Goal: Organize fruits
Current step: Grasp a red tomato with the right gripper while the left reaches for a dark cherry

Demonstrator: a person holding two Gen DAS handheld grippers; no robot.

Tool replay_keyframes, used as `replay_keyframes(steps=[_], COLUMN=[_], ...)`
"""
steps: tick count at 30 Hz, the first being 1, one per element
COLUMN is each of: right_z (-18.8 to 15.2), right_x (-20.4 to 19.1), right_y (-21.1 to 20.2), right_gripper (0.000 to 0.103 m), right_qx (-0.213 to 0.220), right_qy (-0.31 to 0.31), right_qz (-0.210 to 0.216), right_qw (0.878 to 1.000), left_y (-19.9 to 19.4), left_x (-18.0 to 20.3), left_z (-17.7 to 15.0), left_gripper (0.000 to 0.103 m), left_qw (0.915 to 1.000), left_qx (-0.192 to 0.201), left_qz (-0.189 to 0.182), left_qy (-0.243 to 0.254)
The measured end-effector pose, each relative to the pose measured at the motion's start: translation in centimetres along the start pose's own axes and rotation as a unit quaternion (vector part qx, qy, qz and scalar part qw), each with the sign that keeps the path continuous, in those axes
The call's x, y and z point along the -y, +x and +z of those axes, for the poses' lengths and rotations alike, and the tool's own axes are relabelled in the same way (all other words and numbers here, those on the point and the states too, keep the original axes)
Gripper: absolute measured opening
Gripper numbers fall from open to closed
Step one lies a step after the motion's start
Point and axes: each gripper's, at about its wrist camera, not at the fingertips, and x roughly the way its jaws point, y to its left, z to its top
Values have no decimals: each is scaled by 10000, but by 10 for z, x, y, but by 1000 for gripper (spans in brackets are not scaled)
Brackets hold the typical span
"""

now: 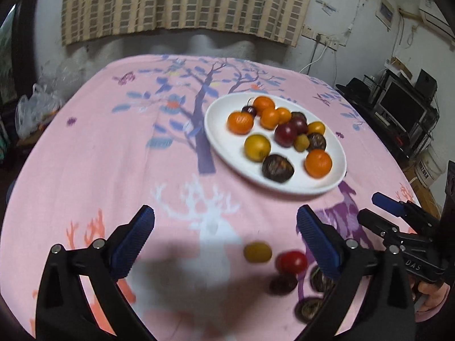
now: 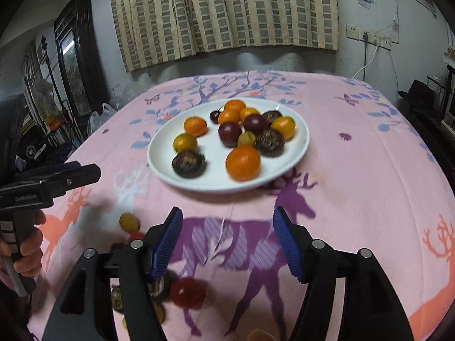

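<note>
Both grippers are hovering with nothing between their pads: left gripper [image 1: 224, 244] gaping wide, right gripper [image 2: 227, 244] about half open. Most fruits are sitting on the white plate [image 1: 216, 142]; a red fruit [image 1: 291, 261] and yellow fruit [image 1: 257, 252] are lying on the bench [image 1: 99, 156] near the plate's front edge.

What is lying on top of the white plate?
The white plate holds orange, yellow, dark red and dark brown fruits, clustered at its back. Anything beneath that cluster is covered.
</note>
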Motion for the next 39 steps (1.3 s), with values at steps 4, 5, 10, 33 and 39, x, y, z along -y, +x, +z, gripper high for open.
replay_keyframes(steps=[4,5,10,33,39], right_z=[-14,-16,-26,-42,-35], right_x=[-7,-8,-5,-13,0], right_y=[-2,-2,-3,6,-7], right_gripper=[68,68,68,29,29], right_qx=[-104,-144,-302,-855,-589], right_qy=[-114,-99,-35,7,246], right_qz=[-106,-87,-24,771,622], right_qw=[9998,9998,9995,9934,9960], left_y=[-1,-1,5,1,-2], left_x=[-11,-13,-14,-1,28], left_z=[-20,-23,-33,-38,-56], left_gripper=[99,99,99,98,85], left_qw=[9999,9997,9994,9994,9935], left_qx=[19,30,-73,-118,-178], left_qz=[143,212,333,109,-410], left_qy=[-81,-105,-38,320,1049])
